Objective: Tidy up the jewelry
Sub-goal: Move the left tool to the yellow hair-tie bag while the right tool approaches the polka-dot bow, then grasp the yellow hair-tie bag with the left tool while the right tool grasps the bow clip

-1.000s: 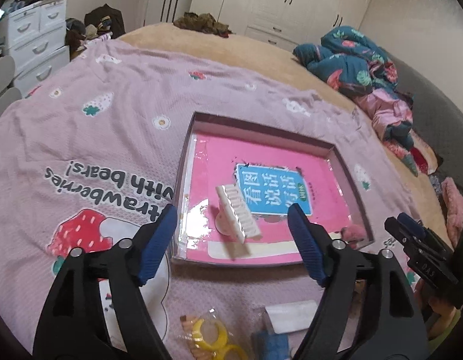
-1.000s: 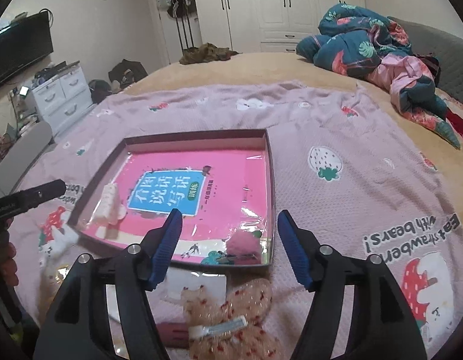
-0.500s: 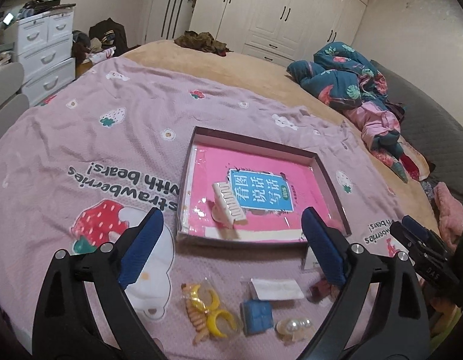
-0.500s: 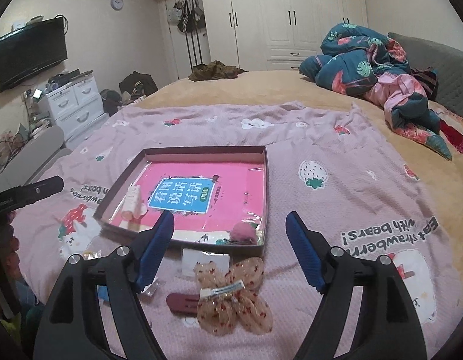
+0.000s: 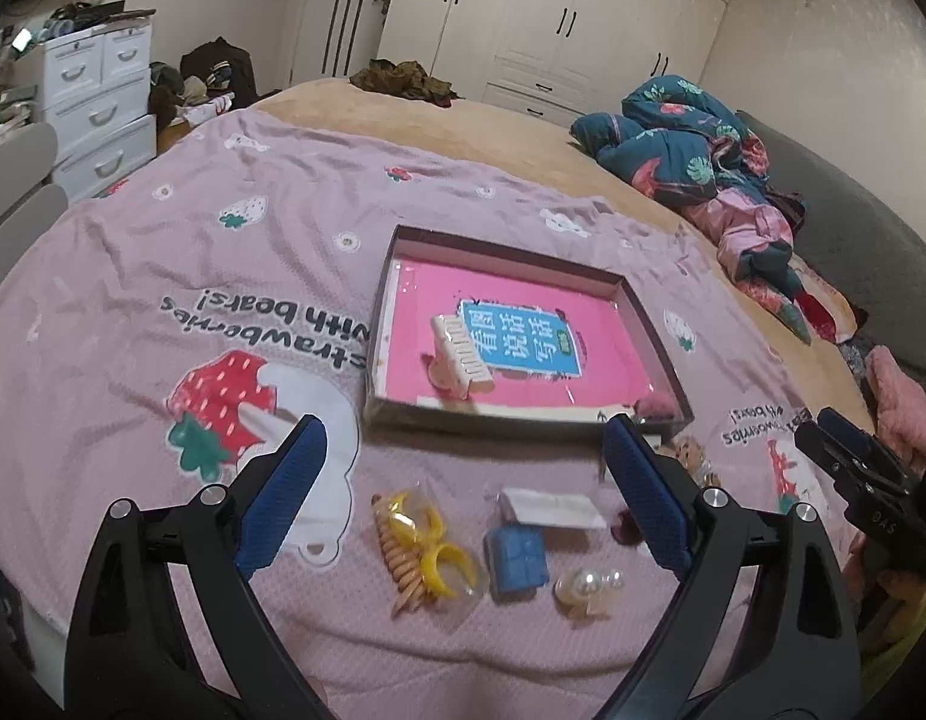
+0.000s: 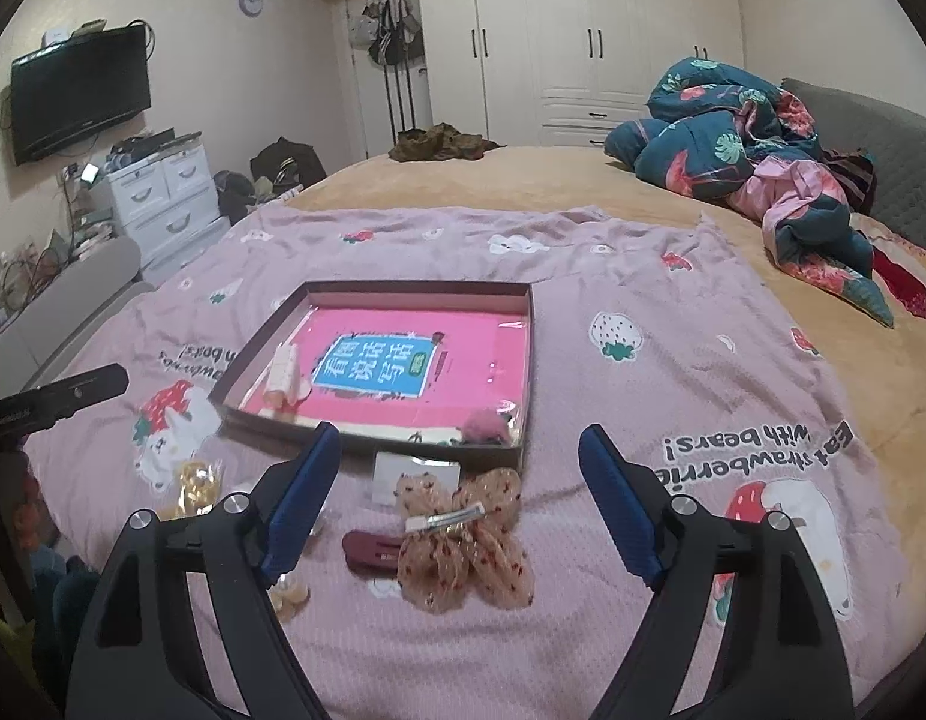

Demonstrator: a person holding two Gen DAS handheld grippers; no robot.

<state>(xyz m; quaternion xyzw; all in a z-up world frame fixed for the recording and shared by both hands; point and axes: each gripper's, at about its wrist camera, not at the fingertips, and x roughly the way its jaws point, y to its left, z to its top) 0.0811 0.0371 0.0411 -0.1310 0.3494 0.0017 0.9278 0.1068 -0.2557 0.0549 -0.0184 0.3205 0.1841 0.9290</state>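
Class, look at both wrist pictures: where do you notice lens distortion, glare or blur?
Left wrist view: fisheye bends the wardrobe and rounds the blanket, dark corners; glare on the film lining the box. Right wrist view: same bulging, ceiling light glares off the wardrobe doors; both sharp, the pearl clip crisp.

Blanket (image 6: 673,396) right of tray (image 6: 526,360) clear; hair bits (image 5: 427,546) crowd front
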